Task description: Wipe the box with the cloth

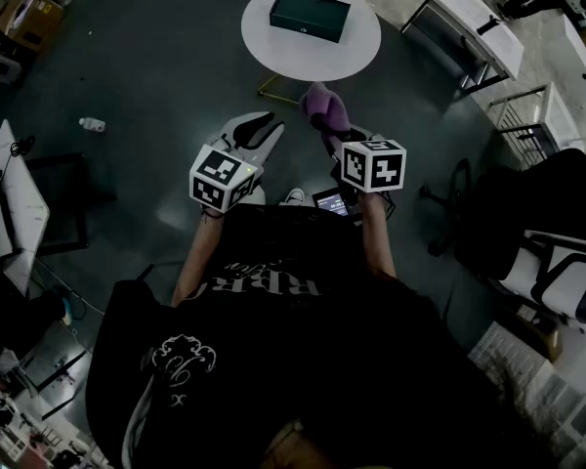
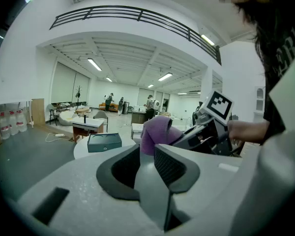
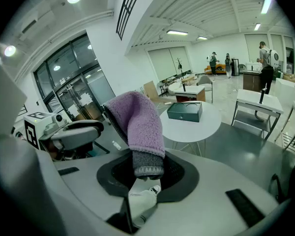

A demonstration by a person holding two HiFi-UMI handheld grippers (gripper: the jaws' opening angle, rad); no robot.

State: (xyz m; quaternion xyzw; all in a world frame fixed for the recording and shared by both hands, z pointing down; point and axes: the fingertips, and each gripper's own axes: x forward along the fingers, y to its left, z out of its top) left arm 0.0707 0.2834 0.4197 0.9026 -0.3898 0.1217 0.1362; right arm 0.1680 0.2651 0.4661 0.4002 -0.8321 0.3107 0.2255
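Item: two hand-held grippers, cloth, box. Positions are given from the round white table [image 1: 270,51].

1. Left gripper [image 1: 264,128]: held on the person's side of the table, well short of its rim. Jaws spread, nothing between them.
2. Right gripper [image 3: 145,168]: beside the left gripper, equally short of the table. Jaws pinched on one end of the purple cloth [image 3: 135,122].
3. Cloth: a thick, fleecy piece. Its free part stands up from the jaws and flops over towards the table, not yet above the tabletop.
4. Table: small top on thin legs, bare apart from the box.
5. Box [image 1: 310,14]: dark green, lid shut, lying flat near the table's middle. No gripper or cloth touches it.

Risks, as judged:
- Only a small end of the cloth is gripped, so dragging it across the lid may pull it free.
- The box looks light and nothing braces it, so a firm wipe could slide it towards the table's rim.
- The floppy cloth may fold under, leaving the jaw tips scraping the lid.
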